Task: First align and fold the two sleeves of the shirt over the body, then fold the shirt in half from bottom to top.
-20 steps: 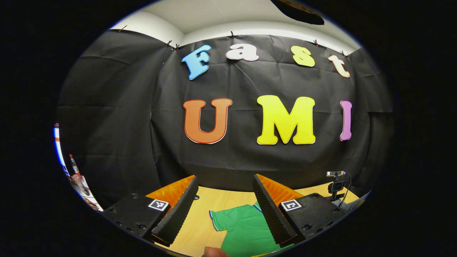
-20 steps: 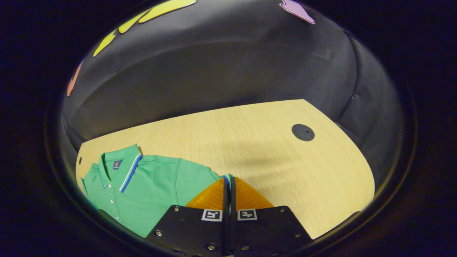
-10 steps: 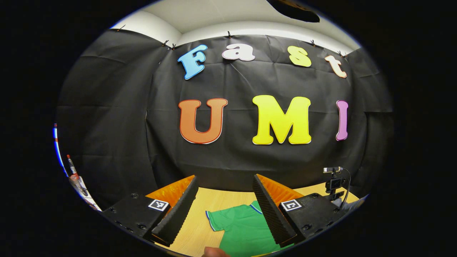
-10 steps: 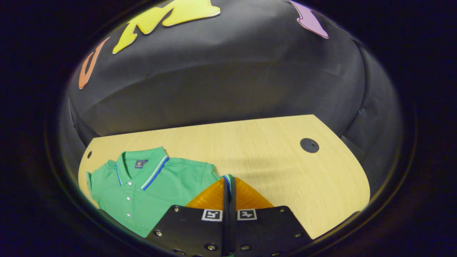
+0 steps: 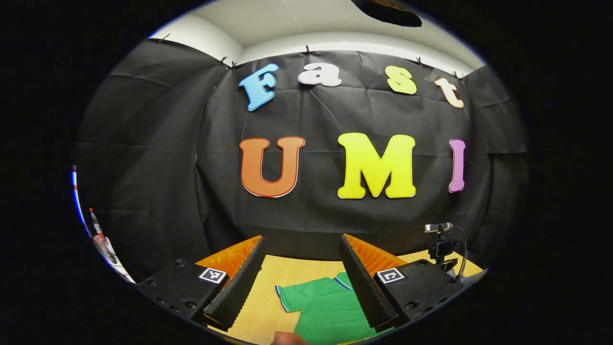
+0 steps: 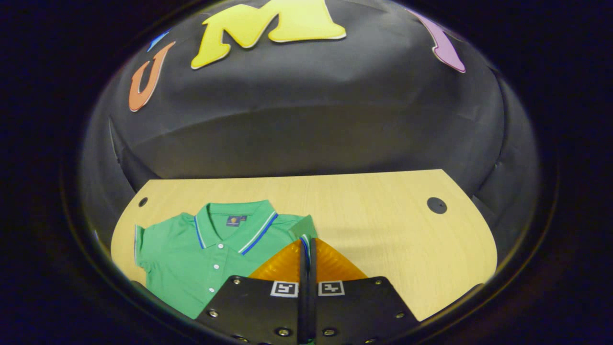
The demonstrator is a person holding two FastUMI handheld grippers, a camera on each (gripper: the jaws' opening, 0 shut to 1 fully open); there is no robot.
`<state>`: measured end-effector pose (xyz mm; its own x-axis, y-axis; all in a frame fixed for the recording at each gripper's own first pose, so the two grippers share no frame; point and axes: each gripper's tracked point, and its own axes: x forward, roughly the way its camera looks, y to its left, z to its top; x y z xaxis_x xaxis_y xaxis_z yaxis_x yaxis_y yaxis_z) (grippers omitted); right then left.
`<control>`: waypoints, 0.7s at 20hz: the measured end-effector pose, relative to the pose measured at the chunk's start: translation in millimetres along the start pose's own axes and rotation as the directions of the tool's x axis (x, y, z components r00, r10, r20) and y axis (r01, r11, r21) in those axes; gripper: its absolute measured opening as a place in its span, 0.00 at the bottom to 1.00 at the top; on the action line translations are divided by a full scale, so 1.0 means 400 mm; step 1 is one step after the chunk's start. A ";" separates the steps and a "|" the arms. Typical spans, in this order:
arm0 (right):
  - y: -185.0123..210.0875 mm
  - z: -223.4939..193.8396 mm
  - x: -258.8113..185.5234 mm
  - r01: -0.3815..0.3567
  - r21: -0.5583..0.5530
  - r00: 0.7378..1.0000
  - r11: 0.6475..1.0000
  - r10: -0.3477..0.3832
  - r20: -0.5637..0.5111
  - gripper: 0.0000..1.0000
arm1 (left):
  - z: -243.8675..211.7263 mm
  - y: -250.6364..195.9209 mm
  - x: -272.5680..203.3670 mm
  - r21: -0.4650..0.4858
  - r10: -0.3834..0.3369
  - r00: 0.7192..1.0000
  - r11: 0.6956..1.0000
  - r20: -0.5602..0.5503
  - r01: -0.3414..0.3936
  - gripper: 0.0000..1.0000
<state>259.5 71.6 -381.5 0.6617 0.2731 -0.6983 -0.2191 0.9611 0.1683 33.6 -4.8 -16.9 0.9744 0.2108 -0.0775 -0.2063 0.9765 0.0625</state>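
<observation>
Shirt (image 6: 191,254) — a green polo with striped collar and cuffs — lies front-up on the pale wooden table (image 6: 383,239), collar toward the booth's black cloth wall (image 6: 306,120). In the right gripper view, the right gripper (image 6: 307,247) has its two fingers pressed together on the striped cuff of one sleeve (image 6: 302,226), which is lifted and drawn in over the shirt's shoulder, just beside the collar. The sleeve on the far side of the shirt from this gripper lies flat, spread out from the body. A round dark grommet (image 6: 437,205) sits in the table well apart from the shirt, on the side of the pinched sleeve; a smaller hole (image 6: 142,201) lies near the flat sleeve.

In the left gripper view, the left gripper (image 5: 301,249) is held above the shirt (image 5: 325,306) with its fingers spread wide, holding nothing. A small camera on a stand (image 5: 443,247) stands at the table's edge, beyond the shirt.
</observation>
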 end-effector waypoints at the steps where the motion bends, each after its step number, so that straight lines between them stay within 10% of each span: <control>1: 0.014 -0.008 -0.001 -0.007 -0.009 1.000 1.000 0.007 -0.005 0.01 | 0.000 0.003 -0.002 -0.003 0.003 1.000 1.000 0.000 -0.003 0.98; 13: 0.125 -0.071 0.014 -0.087 -0.037 0.994 0.996 0.084 -0.071 0.01 | -0.001 0.040 -0.016 -0.013 0.034 0.999 0.999 -0.010 -0.034 0.98; 14: 0.132 -0.086 0.011 -0.109 -0.033 0.991 0.993 0.106 -0.086 0.17 | -0.008 0.039 -0.016 -0.019 0.035 0.999 0.999 -0.017 -0.035 0.98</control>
<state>226.4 122.1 -399.6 0.5709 0.3689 -0.7334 -0.3132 0.9237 0.2208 24.0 9.2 -18.7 0.9650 0.2454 -0.0921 -0.2421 0.9692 0.0458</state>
